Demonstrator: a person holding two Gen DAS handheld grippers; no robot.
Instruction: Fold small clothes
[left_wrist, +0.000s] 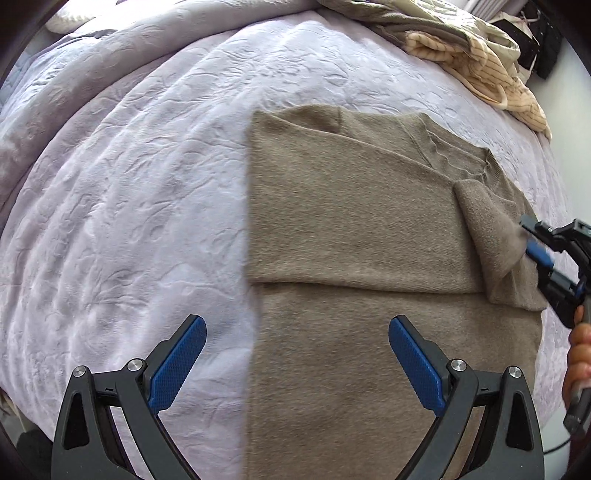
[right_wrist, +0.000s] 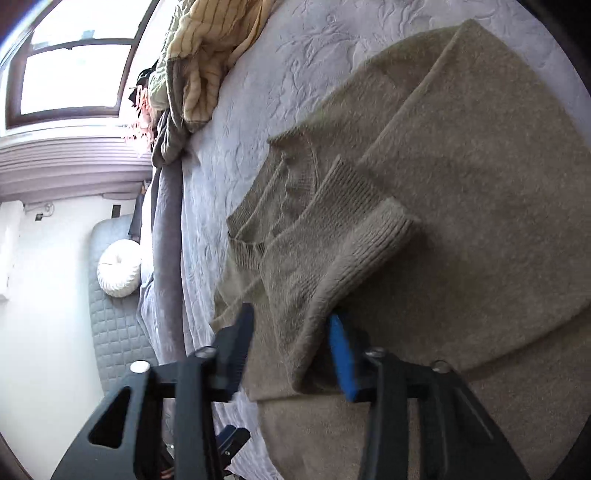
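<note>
A lavender quilted bed (left_wrist: 129, 184) carried everything, its cover wrinkled and embossed, with a heap of striped and pale laundry (left_wrist: 480, 66) bunched at its far edge. On the bed lay the taupe knit sweater (left_wrist: 351, 221), spread flat and partly folded: one sleeve had been laid across the chest, so a straight fold edge ran crosswise over the body, and the lower body stretched on toward the left wrist camera. Its long axis ran from the collar at the far end down to the hem nearest the left gripper (left_wrist: 297, 369). That gripper hovered above the hem end with its jaws spread wide and nothing between them, one blue pad over bare bedcover and the other over the knit. The other sleeve (right_wrist: 332, 258) was the part in play; it lay on the sweater's right side, so the right gripper (right_wrist: 291, 343) was by far the nearer one. In the right wrist view the sleeve rose between that gripper's jaws, ribbed cuff (right_wrist: 369, 214) pointing away toward the sweater's middle, and the jaws appeared closed onto the fabric. The coming move probably turned on carrying that sleeve leftward, across the long axis, onto the chest.
</note>
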